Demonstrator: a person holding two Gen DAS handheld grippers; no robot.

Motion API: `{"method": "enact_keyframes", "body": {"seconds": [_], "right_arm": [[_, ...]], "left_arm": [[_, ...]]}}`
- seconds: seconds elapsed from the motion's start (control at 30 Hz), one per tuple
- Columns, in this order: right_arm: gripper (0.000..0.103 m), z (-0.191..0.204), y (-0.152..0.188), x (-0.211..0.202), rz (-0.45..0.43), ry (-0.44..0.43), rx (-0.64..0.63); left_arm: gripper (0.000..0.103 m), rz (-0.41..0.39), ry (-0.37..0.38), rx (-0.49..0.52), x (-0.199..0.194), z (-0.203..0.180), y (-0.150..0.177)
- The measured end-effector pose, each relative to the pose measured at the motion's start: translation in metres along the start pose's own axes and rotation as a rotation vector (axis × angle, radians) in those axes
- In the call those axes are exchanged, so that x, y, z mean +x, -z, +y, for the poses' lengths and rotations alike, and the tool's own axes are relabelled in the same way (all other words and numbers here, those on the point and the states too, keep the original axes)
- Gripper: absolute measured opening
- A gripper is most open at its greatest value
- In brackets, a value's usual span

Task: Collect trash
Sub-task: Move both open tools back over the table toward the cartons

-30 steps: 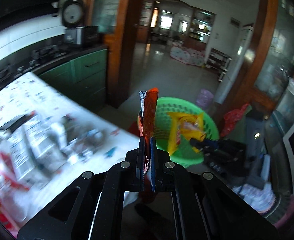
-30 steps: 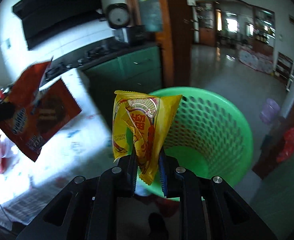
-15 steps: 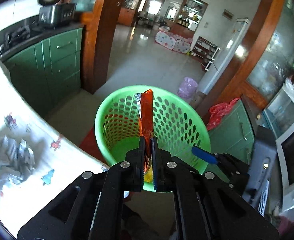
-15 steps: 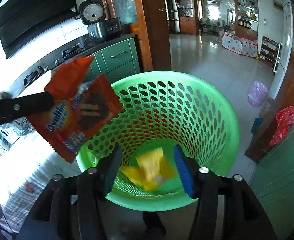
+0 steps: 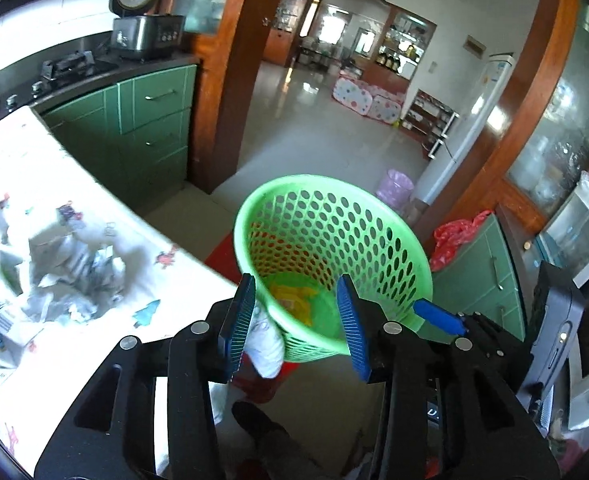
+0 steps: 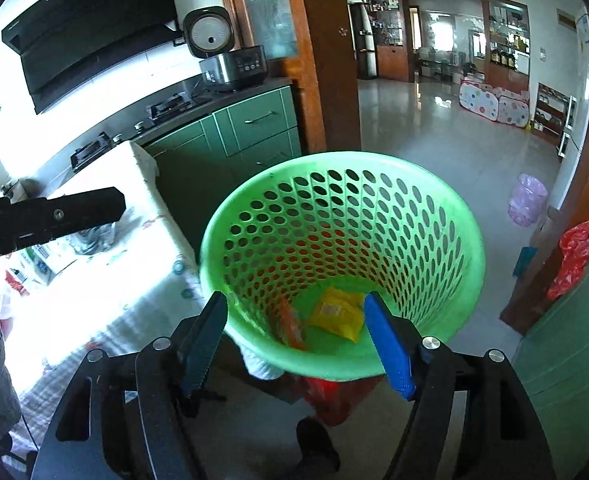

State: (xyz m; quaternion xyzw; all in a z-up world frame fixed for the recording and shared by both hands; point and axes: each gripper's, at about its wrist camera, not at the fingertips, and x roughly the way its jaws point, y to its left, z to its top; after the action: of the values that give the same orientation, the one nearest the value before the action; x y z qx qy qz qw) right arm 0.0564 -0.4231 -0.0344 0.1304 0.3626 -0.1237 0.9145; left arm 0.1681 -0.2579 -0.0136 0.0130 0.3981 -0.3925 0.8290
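Observation:
A green perforated trash basket [image 6: 446, 216] stands on the floor beside the table; it also shows in the left wrist view [image 5: 374, 216]. A yellow snack wrapper [image 6: 338, 314] and an orange-red wrapper [image 6: 290, 322] lie on its bottom; the yellow one shows in the left wrist view [image 5: 294, 298]. My left gripper [image 5: 296, 322] is open and empty above the basket's near rim. My right gripper [image 6: 294, 334] is open and empty over the basket. The left gripper's body shows at the left of the right wrist view [image 6: 50, 218].
A table with a white printed cloth [image 5: 94, 208] holds crumpled wrappers and paper trash [image 5: 74, 268] left of the basket. Green cabinets [image 6: 254, 128] with a rice cooker [image 6: 230, 60] stand behind. A red bag [image 6: 578, 244] and small pink bin [image 6: 528, 200] are at the right.
My left gripper opened and dropped the orange-red wrapper into the basket. My right gripper, open since half a second ago, let the yellow wrapper fall to the bottom.

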Motion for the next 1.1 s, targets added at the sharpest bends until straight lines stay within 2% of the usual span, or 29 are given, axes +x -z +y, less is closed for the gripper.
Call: {"method": "enact_keyframes", "body": {"seconds": [0.17, 0.5, 0.73, 0.97, 1.1], "right_arm": [[0.068, 0.007, 0.004, -0.009, -0.004, -0.008, -0.017], [0.071, 0.04, 0.004, -0.012, -0.006, -0.096, -0.061], [0.071, 0.084, 0.001, -0.004, 0.009, -0.196, -0.149], [0.071, 0.142, -0.009, 0.003, -0.006, -0.308, -0.275], [0.07, 0.173, -0.019, 0.016, -0.013, -0.344, -0.352]], "left_arm": [[0.043, -0.051, -0.03, -0.033, -0.029, 0.012, 0.006], [0.043, -0.127, -0.213, -0.147, -0.087, 0.063, 0.037], [0.043, -0.14, -0.303, -0.228, -0.118, 0.098, 0.059], [0.043, -0.141, -0.362, -0.274, -0.138, 0.119, 0.079], [0.043, -0.138, -0.383, -0.295, -0.144, 0.127, 0.086]]}}
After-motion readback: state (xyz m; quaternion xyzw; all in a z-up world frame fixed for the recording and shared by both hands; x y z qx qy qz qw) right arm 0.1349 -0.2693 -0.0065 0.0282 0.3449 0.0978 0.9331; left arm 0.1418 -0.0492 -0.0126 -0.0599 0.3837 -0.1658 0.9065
